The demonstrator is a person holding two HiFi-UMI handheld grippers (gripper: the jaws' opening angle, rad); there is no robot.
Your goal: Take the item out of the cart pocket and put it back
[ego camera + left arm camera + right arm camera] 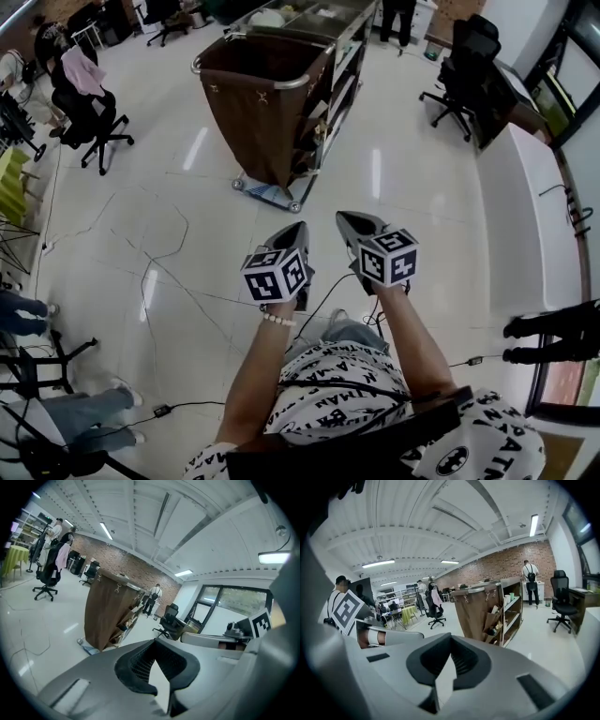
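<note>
cart x1 | L tongs + R tongs = x2 (a pair)

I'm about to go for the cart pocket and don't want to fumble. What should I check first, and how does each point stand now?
1. Empty left gripper: ok, jaws together, nothing between.
2. Empty right gripper: ok, likewise.
3. Jaws open for a grasp: not ok.
4. Reach to cart: not ok, it stands well ahead.
5. Item in cart pockets chosen: cannot tell; they hold several things.
6. Clear path: not ok, cables cross the floor.
</note>
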